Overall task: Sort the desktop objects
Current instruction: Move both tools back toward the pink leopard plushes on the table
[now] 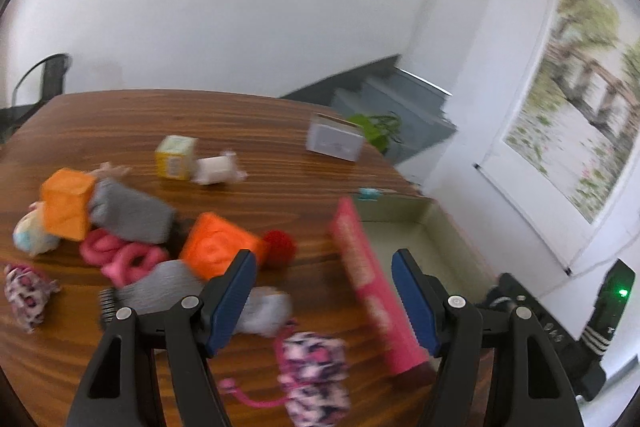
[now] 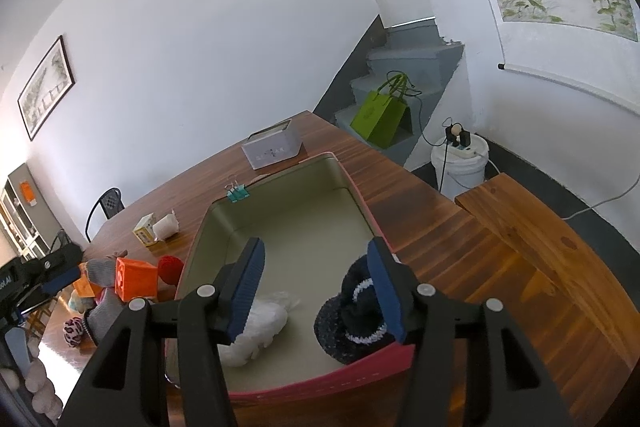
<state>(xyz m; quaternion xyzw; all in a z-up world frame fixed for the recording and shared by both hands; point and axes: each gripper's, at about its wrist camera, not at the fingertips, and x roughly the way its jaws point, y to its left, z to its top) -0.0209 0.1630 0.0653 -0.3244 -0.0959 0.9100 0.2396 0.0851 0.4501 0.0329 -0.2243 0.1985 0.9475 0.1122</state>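
The right gripper [image 2: 316,291] hangs over the near end of the pink box [image 2: 320,383], its blue fingers [image 2: 250,287] apart and gripping nothing. The dark knitted hat [image 2: 352,323] lies on the box floor just beside the right-hand finger; whether the pad brushes it cannot be told. A white crumpled piece [image 2: 260,327] lies under the left-hand finger. A teal binder clip [image 2: 238,193] sits at the box's far rim, and a grey carton [image 2: 272,149] stands beyond it on the wooden surface [image 2: 420,211].

The left gripper [image 1: 324,291] is held with fingers [image 1: 232,291] parted and bare, above the surface [image 1: 160,115] beside the box's pink wall [image 1: 368,279]. Below them lie a grey-white soft thing [image 1: 264,311] and a pink patterned pouch [image 1: 316,375]. Farther out sits a blurred heap: two orange cubes [image 1: 216,247], a red pompom [image 1: 280,247], pink loops [image 1: 120,255], grey socks [image 1: 132,211]. A yellow carton [image 1: 176,157] stands behind, touching a white toy [image 1: 218,169]
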